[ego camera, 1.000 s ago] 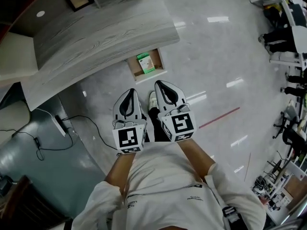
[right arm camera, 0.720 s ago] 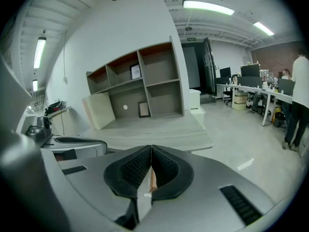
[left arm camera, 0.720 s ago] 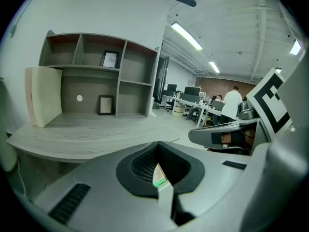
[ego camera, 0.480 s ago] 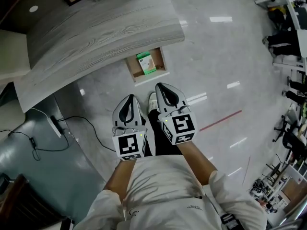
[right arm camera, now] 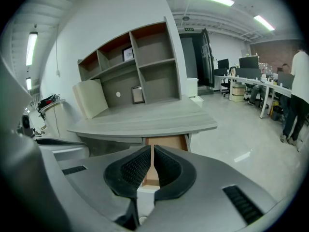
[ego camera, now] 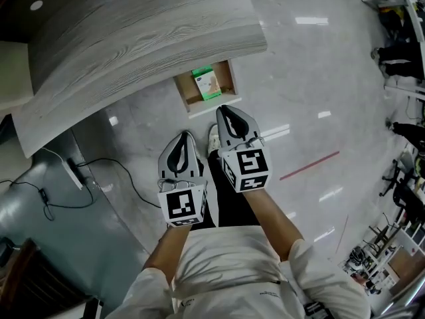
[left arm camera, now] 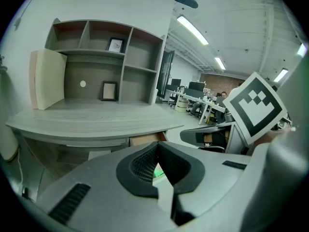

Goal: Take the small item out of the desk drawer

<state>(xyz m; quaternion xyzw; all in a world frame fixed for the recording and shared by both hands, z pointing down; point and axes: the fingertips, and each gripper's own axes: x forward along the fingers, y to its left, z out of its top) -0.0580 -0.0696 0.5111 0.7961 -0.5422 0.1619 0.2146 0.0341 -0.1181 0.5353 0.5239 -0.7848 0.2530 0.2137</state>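
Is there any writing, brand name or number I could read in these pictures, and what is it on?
Nothing reads clearly.
Green box in the open drawer: print too small to read.
Shirt: small print near the hem, blurred.
Marker cubes: black-and-white square patterns, no words.

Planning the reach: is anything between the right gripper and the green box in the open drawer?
Nothing visible: the drawer stands open, the green box lies uncovered, and open space separates it from the right gripper.
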